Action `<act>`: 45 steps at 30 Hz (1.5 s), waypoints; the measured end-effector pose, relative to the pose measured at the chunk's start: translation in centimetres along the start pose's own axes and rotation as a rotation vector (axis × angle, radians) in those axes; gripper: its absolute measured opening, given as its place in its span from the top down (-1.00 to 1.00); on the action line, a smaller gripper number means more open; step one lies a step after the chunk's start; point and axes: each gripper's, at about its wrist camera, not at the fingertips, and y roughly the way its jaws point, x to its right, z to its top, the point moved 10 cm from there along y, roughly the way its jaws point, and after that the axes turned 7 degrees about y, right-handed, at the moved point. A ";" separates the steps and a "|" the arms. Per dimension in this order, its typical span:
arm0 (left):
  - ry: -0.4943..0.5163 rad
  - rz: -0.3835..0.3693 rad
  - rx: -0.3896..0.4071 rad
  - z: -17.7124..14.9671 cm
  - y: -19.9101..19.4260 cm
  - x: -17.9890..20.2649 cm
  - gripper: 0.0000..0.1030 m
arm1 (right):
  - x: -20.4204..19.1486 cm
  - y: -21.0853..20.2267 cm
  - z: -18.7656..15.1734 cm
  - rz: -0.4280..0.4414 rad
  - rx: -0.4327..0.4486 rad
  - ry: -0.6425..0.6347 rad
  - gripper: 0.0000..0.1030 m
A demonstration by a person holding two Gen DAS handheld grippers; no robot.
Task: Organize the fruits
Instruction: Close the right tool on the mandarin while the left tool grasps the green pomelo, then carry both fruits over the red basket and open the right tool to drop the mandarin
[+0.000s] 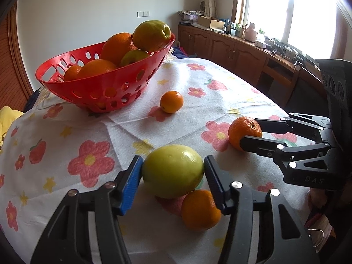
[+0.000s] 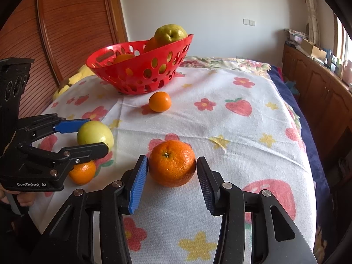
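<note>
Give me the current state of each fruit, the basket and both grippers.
Left gripper: shut on the green apple.
Green apple: on the cloth, between the left pads.
Right gripper: shut on the large orange.
Large orange: on the cloth, gripped.
Small orange: loose, touching the green apple.
Far orange: loose near the basket.
Red basket: upright, holding fruit.

We see a pale wall (image 1: 88, 11) with a switch plate (image 1: 143, 13), wooden cabinets (image 1: 231, 48) beneath a bright window (image 1: 308, 15) at right, and a louvered wooden door (image 2: 72, 22) at left.
</note>
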 end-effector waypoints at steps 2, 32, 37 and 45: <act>-0.006 -0.004 0.001 0.0 -0.1 -0.1 -0.08 | -0.1 0.1 -0.1 0.001 -0.008 0.000 0.09; -0.025 0.051 0.144 2.6 -5.8 -2.6 -0.08 | 0.3 -0.5 0.1 -0.031 0.047 -0.002 0.11; -0.024 0.068 0.176 4.2 -6.8 -4.0 -0.08 | 0.6 -0.9 0.8 -0.033 0.052 0.013 0.11; -0.025 0.116 0.219 7.8 -7.5 -7.8 -0.08 | -0.5 -3.2 6.3 -0.005 0.131 -0.043 0.11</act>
